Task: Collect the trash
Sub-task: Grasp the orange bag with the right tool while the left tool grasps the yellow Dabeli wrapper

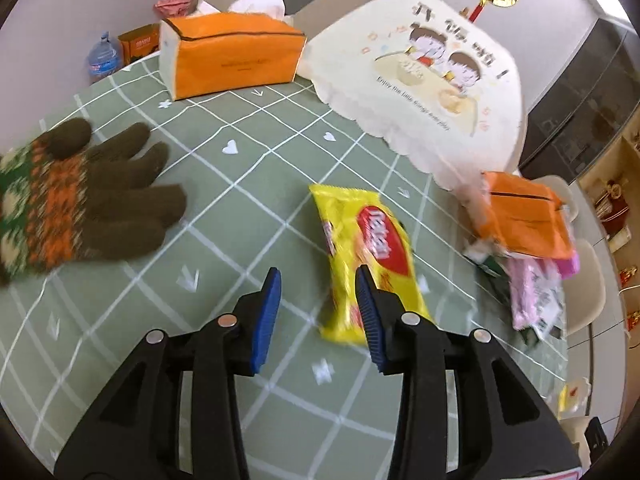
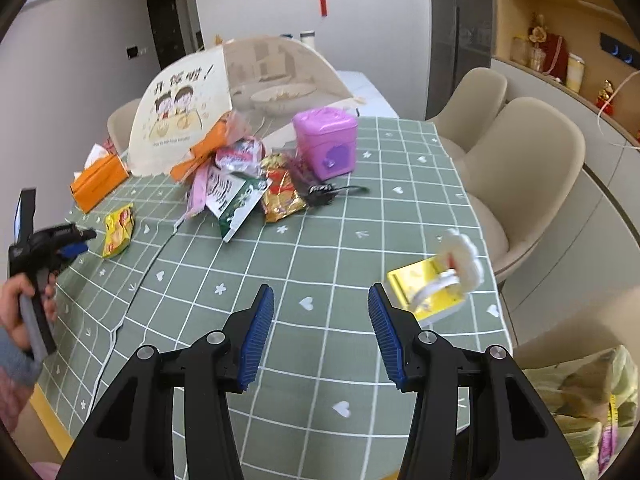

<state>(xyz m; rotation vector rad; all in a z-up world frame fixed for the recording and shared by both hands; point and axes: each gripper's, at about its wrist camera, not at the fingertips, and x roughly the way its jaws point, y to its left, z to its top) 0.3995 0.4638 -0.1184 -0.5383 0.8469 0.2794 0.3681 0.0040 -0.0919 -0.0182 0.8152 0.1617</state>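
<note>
A: On the left we see a knitted glove (image 1: 76, 196) lying flat on the green checked tablecloth (image 1: 248, 184), with an orange tissue box (image 1: 232, 56) standing behind it near the far edge.

B: Then our left gripper (image 1: 318, 280), jaws apart and nothing between the blue pads (image 1: 269, 312). A yellow snack wrapper (image 1: 366, 260) lies on the cloth just ahead of it; the right-hand pad overlaps the packet in the picture, but we cannot tell whether it touches.

A: Behind the wrapper stands a cream food cover (image 1: 424, 80) with a cartoon print. To the right of it we see a second orange box (image 1: 528, 216) sitting among pink packets (image 1: 536, 296) near the table's edge.

B: From the right wrist, the far left shows a hand (image 2: 28, 312) gripping the handle of that left gripper (image 2: 74, 242), which points toward the same yellow snack wrapper (image 2: 118, 230).

A: Further along, a heap of trash (image 2: 240, 184) — pink, green-and-white and gold packets — lies against the food cover (image 2: 188, 116), with a purple box (image 2: 326, 142) upright beside it.

B: Our right gripper (image 2: 320, 332) hangs over bare cloth, jaws wide apart and empty. Just to its right lies a yellow carton (image 2: 428, 288) with a white fluffy item (image 2: 460, 260) on it, near the table edge, and beige chairs (image 2: 524, 168) stand beyond.
</note>
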